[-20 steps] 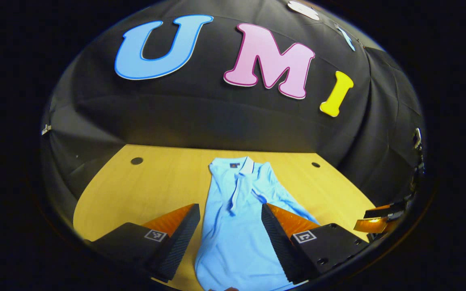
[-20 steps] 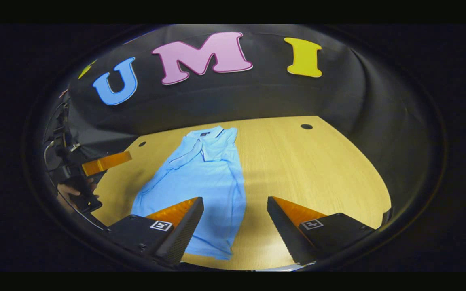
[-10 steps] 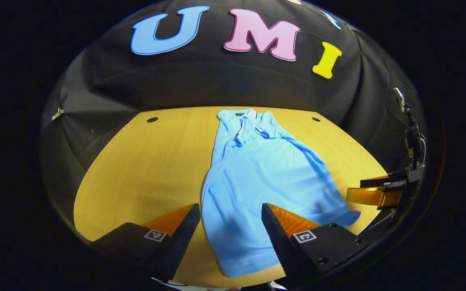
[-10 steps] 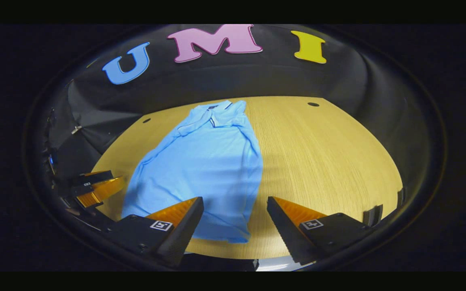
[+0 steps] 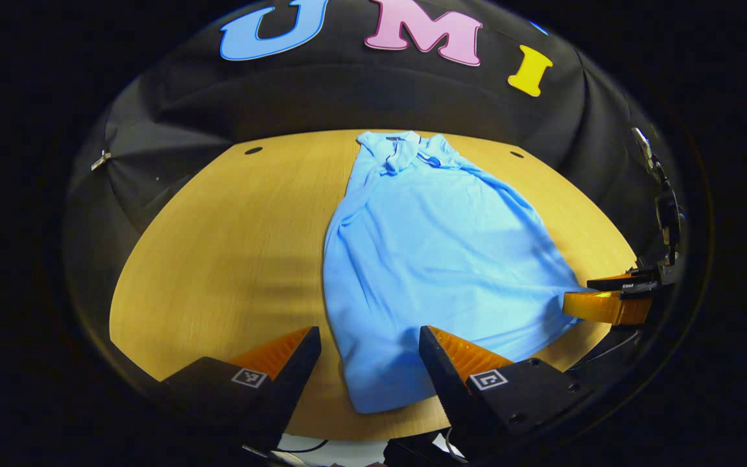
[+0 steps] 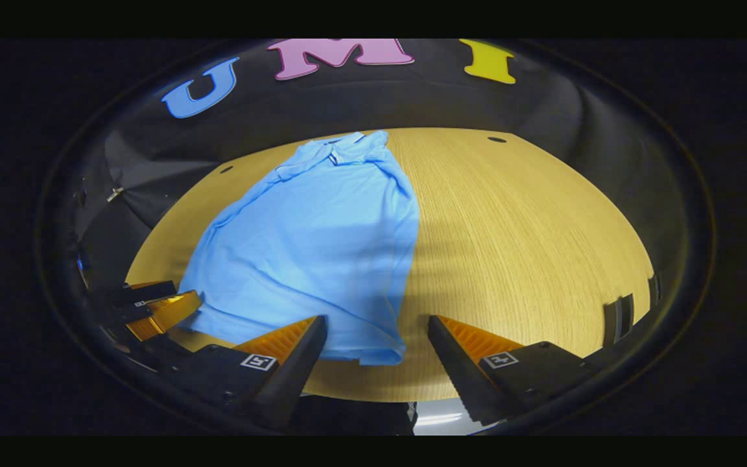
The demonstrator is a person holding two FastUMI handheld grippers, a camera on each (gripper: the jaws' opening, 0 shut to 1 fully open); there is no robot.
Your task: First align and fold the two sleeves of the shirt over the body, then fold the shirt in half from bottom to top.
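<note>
Sleeves lie folded over the shirt (image 5: 432, 259); bottom-to-top fold remains. Your left tool (image 5: 369, 363) and right tool (image 6: 377, 350) gape wide at its hem, holding nothing.

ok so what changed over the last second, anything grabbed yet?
Nothing grabbed. Both grippers, left and right, pulled back toward the near table edge, so the shirt's hem came into sight between each pair of jaws. Unchanged: jaws open and empty, shirt flat with sleeves folded in, collar at the far end.
</note>
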